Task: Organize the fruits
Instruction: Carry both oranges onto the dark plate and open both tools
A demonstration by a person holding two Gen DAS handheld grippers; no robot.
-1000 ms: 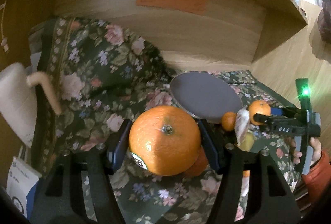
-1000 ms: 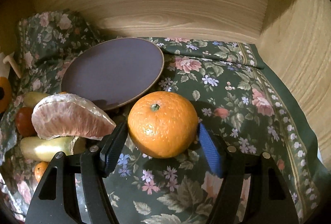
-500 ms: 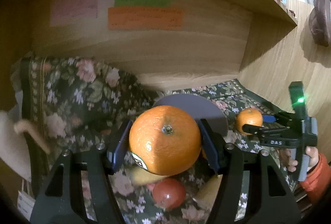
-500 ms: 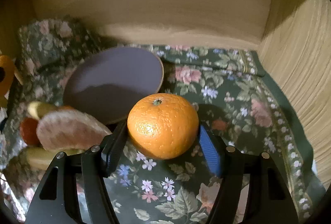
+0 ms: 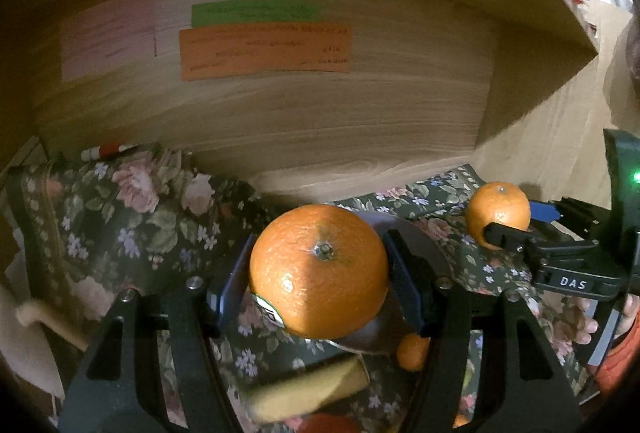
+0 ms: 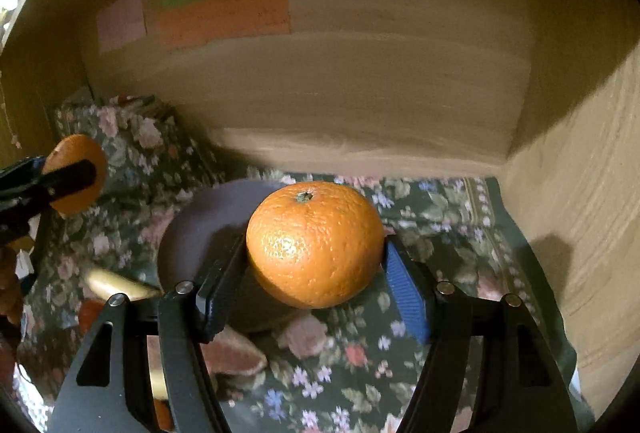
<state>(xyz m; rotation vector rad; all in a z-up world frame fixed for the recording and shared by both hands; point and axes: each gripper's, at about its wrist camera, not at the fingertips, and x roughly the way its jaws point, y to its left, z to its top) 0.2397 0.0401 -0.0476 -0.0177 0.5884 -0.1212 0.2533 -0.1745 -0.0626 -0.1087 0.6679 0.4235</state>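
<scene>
My left gripper [image 5: 320, 273] is shut on a large orange [image 5: 319, 270] with a sticker low on its side, held above the floral cloth. My right gripper [image 6: 316, 249] is shut on a smaller orange [image 6: 315, 243], held above the near edge of a grey-purple plate [image 6: 200, 221]. The right gripper and its orange [image 5: 498, 213] show at right in the left wrist view; the left gripper's orange [image 6: 74, 173] shows at left in the right wrist view. The plate [image 5: 416, 249] lies mostly hidden behind the large orange.
Loose fruit lies on the cloth below: a yellow piece [image 5: 308, 393], a small orange [image 5: 412, 351], a red fruit [image 5: 328, 423], a peeled citrus segment [image 6: 236, 355]. Wooden back wall [image 6: 360, 93] with coloured notes [image 5: 264, 51], right side wall [image 6: 580, 233].
Both grippers have risen with their oranges; the views tilted up toward the back wall, and the plate and loose fruit sank lower in frame.
</scene>
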